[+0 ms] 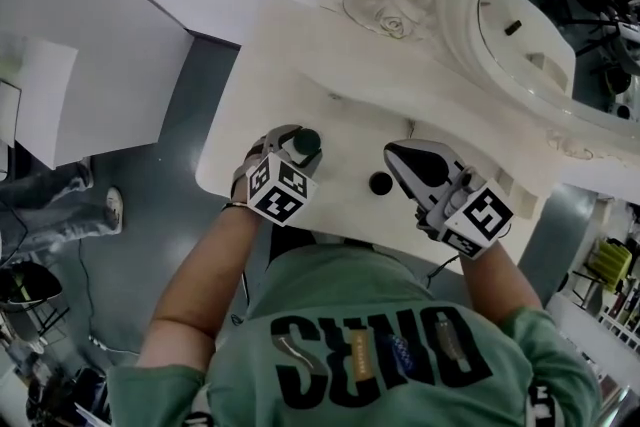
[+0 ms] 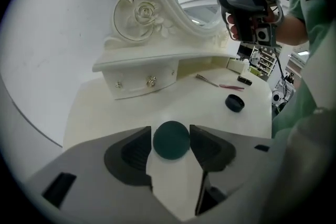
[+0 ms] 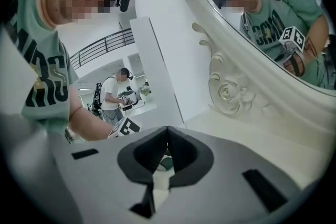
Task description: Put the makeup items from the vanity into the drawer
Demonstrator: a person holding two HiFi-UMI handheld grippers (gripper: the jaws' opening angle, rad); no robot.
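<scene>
left claw (image 2: 171, 132): wide open, round green compact (image 2: 171, 140) sits between its jaws on the table (image 2: 121, 113) (not squeezed tho) | right claw (image 3: 167, 132): closed up, nothing in it

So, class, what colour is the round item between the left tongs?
The round item is dark teal-green, and it shows best in the left gripper view.
</scene>
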